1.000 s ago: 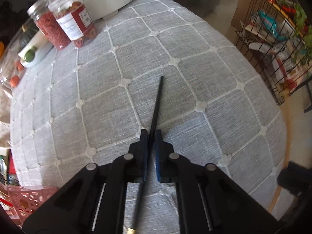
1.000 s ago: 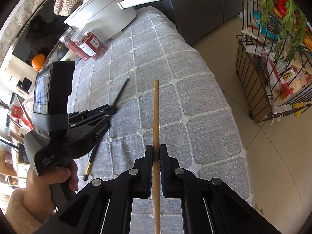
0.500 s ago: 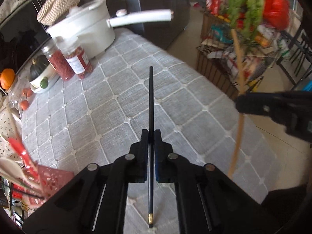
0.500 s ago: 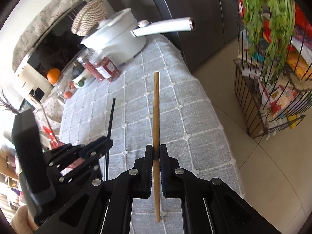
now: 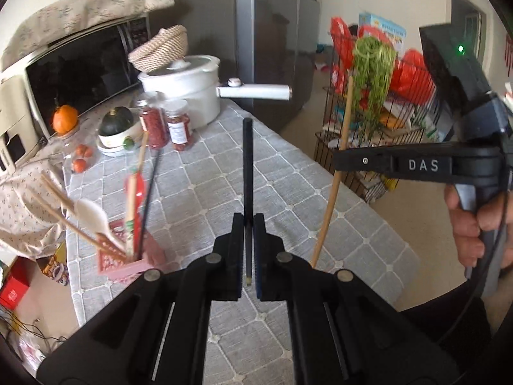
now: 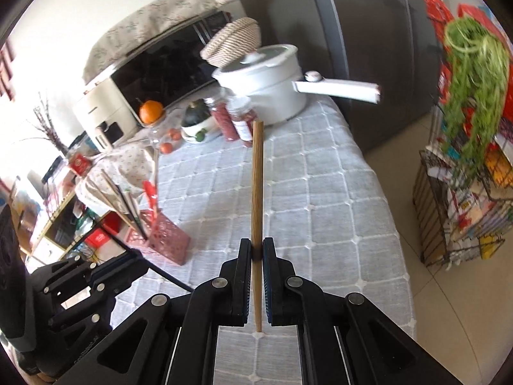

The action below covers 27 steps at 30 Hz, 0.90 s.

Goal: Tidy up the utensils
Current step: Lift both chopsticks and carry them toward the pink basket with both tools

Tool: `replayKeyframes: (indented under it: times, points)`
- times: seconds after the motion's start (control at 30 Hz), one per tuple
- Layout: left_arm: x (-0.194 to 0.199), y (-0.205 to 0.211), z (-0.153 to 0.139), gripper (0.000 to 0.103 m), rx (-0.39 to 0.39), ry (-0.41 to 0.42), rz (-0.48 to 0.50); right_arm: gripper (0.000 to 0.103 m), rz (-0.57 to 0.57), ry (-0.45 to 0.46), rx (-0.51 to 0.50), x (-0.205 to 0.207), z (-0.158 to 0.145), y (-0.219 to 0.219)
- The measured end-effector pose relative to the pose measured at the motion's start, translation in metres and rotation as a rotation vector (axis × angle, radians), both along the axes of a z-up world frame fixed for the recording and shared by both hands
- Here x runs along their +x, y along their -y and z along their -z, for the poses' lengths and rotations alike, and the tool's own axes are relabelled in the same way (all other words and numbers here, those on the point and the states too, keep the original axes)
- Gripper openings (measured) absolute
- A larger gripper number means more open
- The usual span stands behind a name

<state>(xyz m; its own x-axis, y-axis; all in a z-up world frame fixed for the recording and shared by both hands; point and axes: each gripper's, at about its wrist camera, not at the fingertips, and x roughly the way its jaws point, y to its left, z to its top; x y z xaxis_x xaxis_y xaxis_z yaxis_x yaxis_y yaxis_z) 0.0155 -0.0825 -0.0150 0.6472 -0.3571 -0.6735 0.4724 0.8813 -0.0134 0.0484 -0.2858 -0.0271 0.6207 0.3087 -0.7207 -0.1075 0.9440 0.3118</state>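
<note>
Between the closed jaws of the left gripper (image 5: 247,250) a black chopstick (image 5: 247,173) stands upright above the grey quilted tablecloth (image 5: 288,199); the right gripper (image 6: 256,276) likewise pinches a wooden chopstick (image 6: 257,192). At nine o'clock sits the pink utensil basket (image 5: 125,264), already crowded with leaning sticks and a white spoon (image 5: 93,215). Lowering either chopstick in could snag those handles or tip the light basket.

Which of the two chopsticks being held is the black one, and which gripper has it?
The black chopstick is clamped in the left gripper; the right gripper holds the light wooden chopstick.
</note>
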Motion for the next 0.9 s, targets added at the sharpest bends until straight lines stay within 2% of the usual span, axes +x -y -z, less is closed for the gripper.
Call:
replayKeyframes:
  times: [0.13,0.47,0.7,0.9]
  points:
    - [0.002,-0.038,-0.013,0.006,-0.139,0.005,-0.052,0.007,-0.026,0.041,-0.002,-0.002,-0.013,-0.017]
    - [-0.017,-0.096,-0.067,0.006,-0.320,0.101,-0.071,0.007,-0.035,0.088,0.014,0.001,-0.031,-0.039]
    - [-0.028,-0.148,-0.093,0.006,-0.406,0.184,-0.165,0.007,-0.056,0.102,0.012,0.006,-0.034,-0.060]
    - [-0.020,-0.167,-0.090,0.006,-0.380,0.268,-0.284,0.007,-0.069,0.090,0.013,0.012,-0.030,-0.074]
